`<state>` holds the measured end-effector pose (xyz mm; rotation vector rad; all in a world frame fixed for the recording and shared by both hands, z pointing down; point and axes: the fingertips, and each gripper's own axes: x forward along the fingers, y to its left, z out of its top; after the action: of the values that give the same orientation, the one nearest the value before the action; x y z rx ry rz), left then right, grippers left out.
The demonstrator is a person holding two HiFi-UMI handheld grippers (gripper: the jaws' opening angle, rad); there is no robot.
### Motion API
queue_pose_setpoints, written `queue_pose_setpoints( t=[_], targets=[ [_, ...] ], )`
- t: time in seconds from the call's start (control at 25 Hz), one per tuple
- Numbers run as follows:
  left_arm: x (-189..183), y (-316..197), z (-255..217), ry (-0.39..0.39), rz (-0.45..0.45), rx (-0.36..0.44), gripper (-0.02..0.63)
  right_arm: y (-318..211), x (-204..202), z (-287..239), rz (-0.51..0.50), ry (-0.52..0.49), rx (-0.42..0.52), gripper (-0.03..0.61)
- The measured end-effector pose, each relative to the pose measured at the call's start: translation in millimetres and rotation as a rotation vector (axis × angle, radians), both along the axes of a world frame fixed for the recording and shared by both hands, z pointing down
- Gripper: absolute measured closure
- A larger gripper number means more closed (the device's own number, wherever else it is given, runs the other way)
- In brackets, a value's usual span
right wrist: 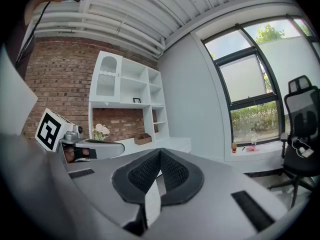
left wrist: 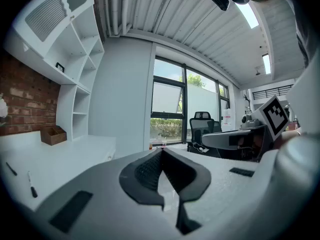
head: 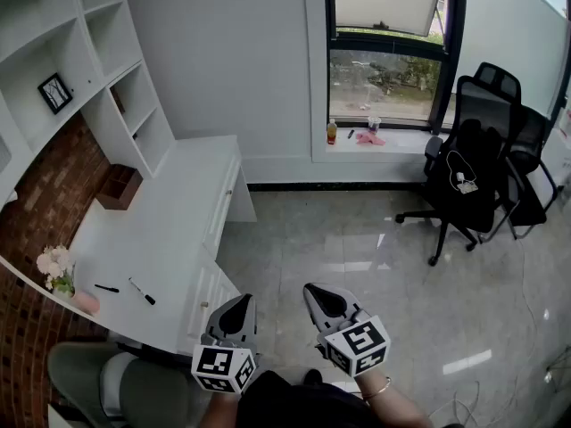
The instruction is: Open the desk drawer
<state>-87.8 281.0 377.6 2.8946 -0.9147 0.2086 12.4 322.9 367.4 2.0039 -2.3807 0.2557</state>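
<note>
- Fingers of left gripper together, nothing between them.
- On right gripper, fingers likewise together, empty.
- Closed desk drawer in white surface front, far left of both grippers, well apart.

White desk at the frame's left; its drawer sits shut, flush along the desk's right-hand front.

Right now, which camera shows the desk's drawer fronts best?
Head view: the drawer fronts line the white desk on its floor side, seen from above. Left gripper view gives mostly desktop; right gripper view shows the desk small and distant.
</note>
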Motion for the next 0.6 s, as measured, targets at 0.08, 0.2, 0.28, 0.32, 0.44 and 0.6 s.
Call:
queue_pose_setpoints(
  t=[0.08, 0.2, 0.28, 0.32, 0.44, 0.6],
  targets=[
    [3, 3, 2, -0.014, 0.005, -0.006, 0.606, 7, 6, 1, 0.013, -0.013, 0.006, 0.574],
    [6, 4, 7, -0.024, 0.001, -0.027, 0.606, 18, 15, 7, 0.031, -0.036, 0.002, 0.574],
    [7, -4, 8, -0.02, -0.018, -0.041, 0.606, 17, 21, 12, 0.033, -0.051, -0.001, 0.574],
    [8, -10, 8, -0.019, -0.031, -0.045, 0.604, 14, 23, 14, 0.03, -0.057, -0.001, 0.574],
    [7, -28, 9, -0.023, -0.06, -0.049, 0.606, 0, 26, 22, 0.013, -0.074, -0.007, 0.574],
    [9, -57, 12, -0.02, -0.089, -0.053, 0.605, -34, 29, 31, -0.012, -0.088, -0.018, 0.574]
  ],
)
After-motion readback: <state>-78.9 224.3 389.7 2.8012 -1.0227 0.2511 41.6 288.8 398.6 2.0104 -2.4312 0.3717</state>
